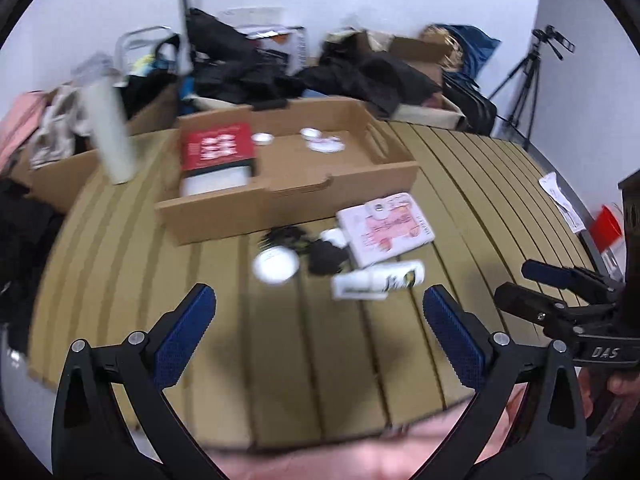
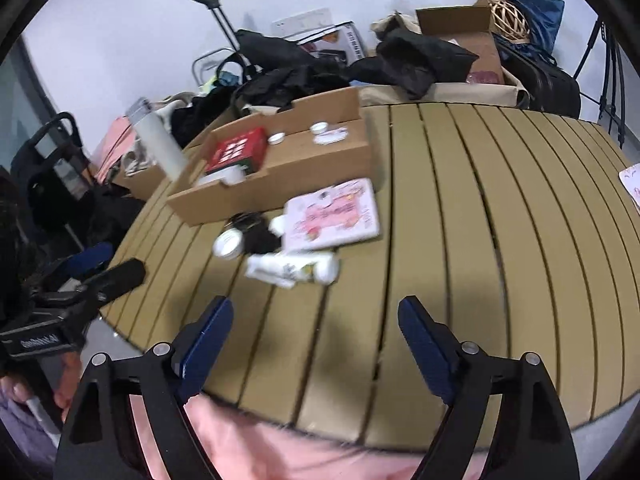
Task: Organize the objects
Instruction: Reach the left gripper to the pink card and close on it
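On the slatted table lie a white bottle [image 1: 378,281] on its side, a round white jar [image 1: 276,266], a black clump [image 1: 326,256] and a pink booklet [image 1: 386,228], all just in front of an open cardboard box [image 1: 288,200] that holds a red box [image 1: 218,146] and small white lids. My left gripper [image 1: 318,300] is open and empty, near the bottle. My right gripper [image 2: 316,312] is open and empty, just short of the same bottle [image 2: 292,268]; the pink booklet [image 2: 334,214], jar [image 2: 229,243] and cardboard box [image 2: 280,178] lie beyond.
A tall white tumbler [image 1: 110,132] stands left of the cardboard box. Bags, black clothes and more cartons pile up behind the table [image 1: 480,168]. A tripod [image 1: 528,68] stands at the back right. A paper [image 2: 632,182] lies at the table's right edge.
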The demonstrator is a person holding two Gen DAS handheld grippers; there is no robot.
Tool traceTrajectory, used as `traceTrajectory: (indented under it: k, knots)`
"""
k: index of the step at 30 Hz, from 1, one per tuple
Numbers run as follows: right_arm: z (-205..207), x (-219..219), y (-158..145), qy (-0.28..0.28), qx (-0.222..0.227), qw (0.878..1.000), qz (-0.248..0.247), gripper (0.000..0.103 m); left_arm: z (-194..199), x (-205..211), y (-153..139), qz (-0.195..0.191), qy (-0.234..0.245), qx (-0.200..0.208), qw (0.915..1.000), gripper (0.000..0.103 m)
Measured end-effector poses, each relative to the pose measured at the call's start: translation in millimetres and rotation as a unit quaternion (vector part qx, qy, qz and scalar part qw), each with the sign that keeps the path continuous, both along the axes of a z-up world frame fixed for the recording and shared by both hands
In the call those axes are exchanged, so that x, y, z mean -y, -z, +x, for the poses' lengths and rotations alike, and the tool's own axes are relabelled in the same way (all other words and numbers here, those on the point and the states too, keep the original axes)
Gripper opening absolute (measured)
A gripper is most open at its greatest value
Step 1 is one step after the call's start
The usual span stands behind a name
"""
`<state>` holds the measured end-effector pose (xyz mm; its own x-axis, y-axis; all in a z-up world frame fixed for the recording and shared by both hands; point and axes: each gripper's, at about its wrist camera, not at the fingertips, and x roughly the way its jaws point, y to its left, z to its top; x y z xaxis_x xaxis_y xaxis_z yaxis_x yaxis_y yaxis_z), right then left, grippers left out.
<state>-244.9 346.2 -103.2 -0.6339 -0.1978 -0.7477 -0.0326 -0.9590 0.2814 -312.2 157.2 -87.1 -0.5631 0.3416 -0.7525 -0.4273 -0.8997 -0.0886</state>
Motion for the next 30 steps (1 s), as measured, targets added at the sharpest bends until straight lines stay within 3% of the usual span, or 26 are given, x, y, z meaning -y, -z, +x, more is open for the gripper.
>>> traceTrajectory:
  k: [2,6,10,12,14,17,21,22,23,26,29,30]
  knots:
    - [-16,-12,8,0.003,0.009,1.0,0.004,0.087,-23,-19,21,-0.009,0.014,0.025,0.9996,0.103]
    - [-50,-28,30,-0.001,0.023,1.0,0.006,0.071,-53,-44,42,-0.006,0.032,0.055,0.998,0.096]
    - [-97,-35,59,-0.011,0.038,0.999,-0.015,0.061,-77,-68,61,-0.004,0.056,0.115,0.9918,0.059]
    - [-114,-36,70,-0.01,0.044,0.999,-0.025,0.059,-77,-78,61,-0.031,0.057,0.093,0.9935,0.059]
    - [-130,-34,79,-0.015,0.052,0.998,-0.031,0.058,-78,-84,62,-0.038,0.06,0.096,0.9929,0.06]
    - [-140,-33,84,-0.027,0.038,0.998,-0.043,0.053,-81,-81,60,-0.01,0.049,0.111,0.9925,0.06]
    - [-143,-45,91,-0.021,0.04,0.994,-0.102,0.036,-91,-86,66,0.03,0.057,0.133,0.9889,0.06]
    - [-141,-47,90,-0.017,0.04,0.993,-0.111,0.03,-91,-87,70,0.041,0.064,0.154,0.9851,0.045]
    - [-139,-47,89,-0.018,0.043,0.993,-0.113,0.028,-91,-90,76,0.052,0.067,0.181,0.9798,0.042]
    - [-126,-44,84,-0.01,0.05,0.995,-0.089,0.026,-78,-92,73,0.056,0.07,0.174,0.9807,0.038]
    - [-115,-44,84,0.002,0.055,0.995,-0.081,0.021,-71,-86,66,0.056,0.068,0.163,0.9827,0.043]
    - [-113,-43,82,0.006,0.057,0.996,-0.073,0.014,-69,-81,61,0.046,0.059,0.15,0.9858,0.046]
